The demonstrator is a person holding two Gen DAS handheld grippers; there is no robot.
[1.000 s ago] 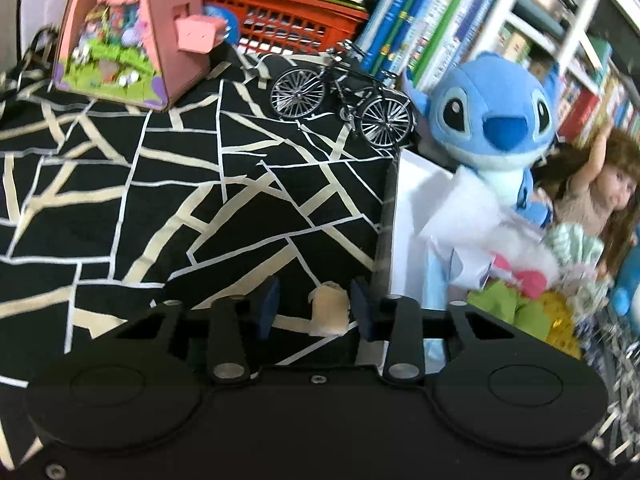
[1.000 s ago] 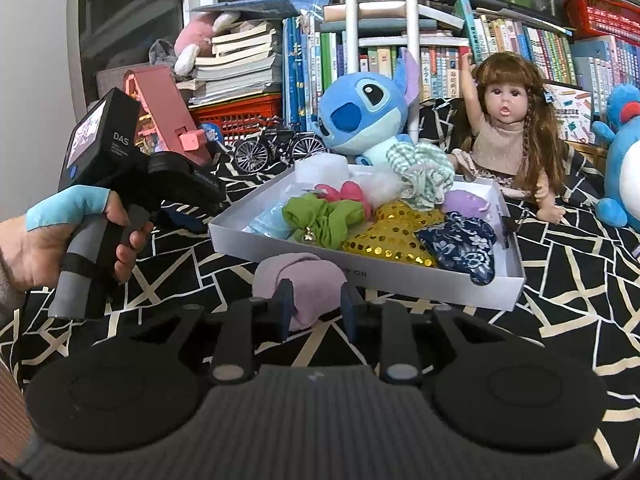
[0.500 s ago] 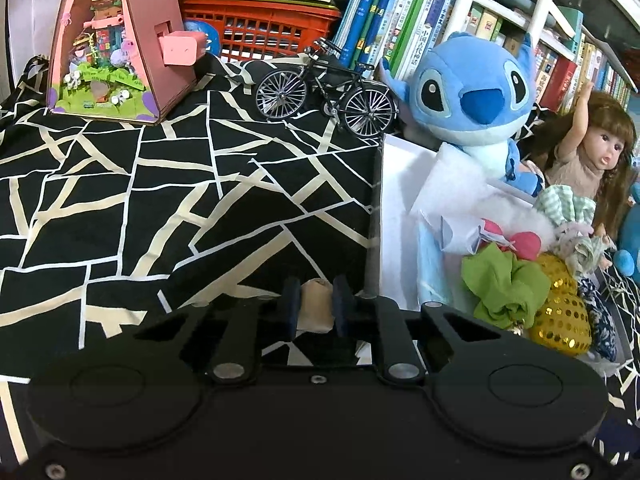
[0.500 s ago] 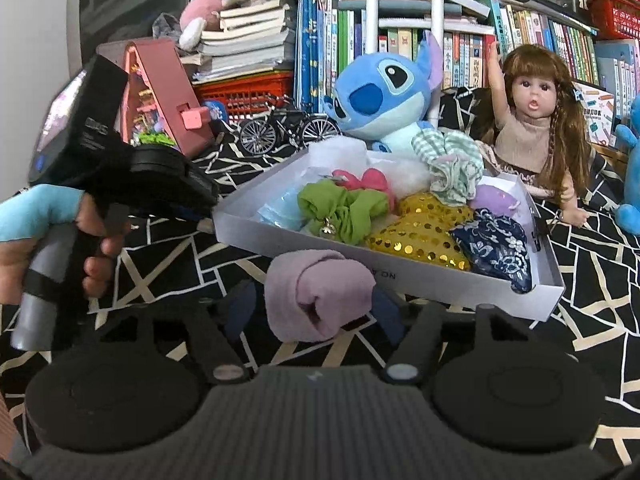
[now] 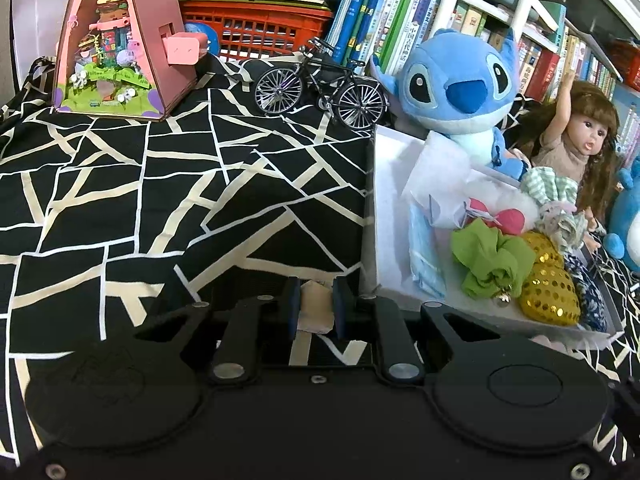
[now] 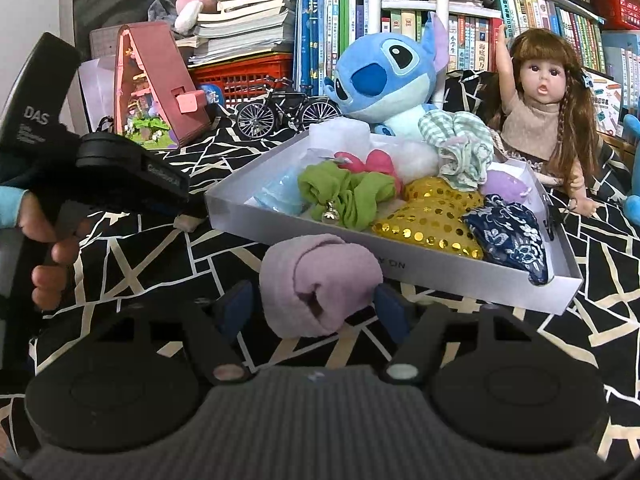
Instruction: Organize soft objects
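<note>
We are looking forward and downward, close, from each handheld gripper; both views are sharing the white tray (image 5: 370, 216) (image 6: 404, 258) and blue plush (image 5: 460, 92) (image 6: 384, 76).

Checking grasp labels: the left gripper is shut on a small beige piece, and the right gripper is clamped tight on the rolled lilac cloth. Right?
Not quite. The right wrist view shows the right gripper open, fingers either side of the rolled lilac cloth. The left gripper is shut on the small beige piece.

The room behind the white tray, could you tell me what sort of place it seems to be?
Most likely a child's room or home study corner. Packed bookshelves line the back, a blue plush toy and a doll sit beside the white tray, and a patterned cloth covers the surface.
</note>
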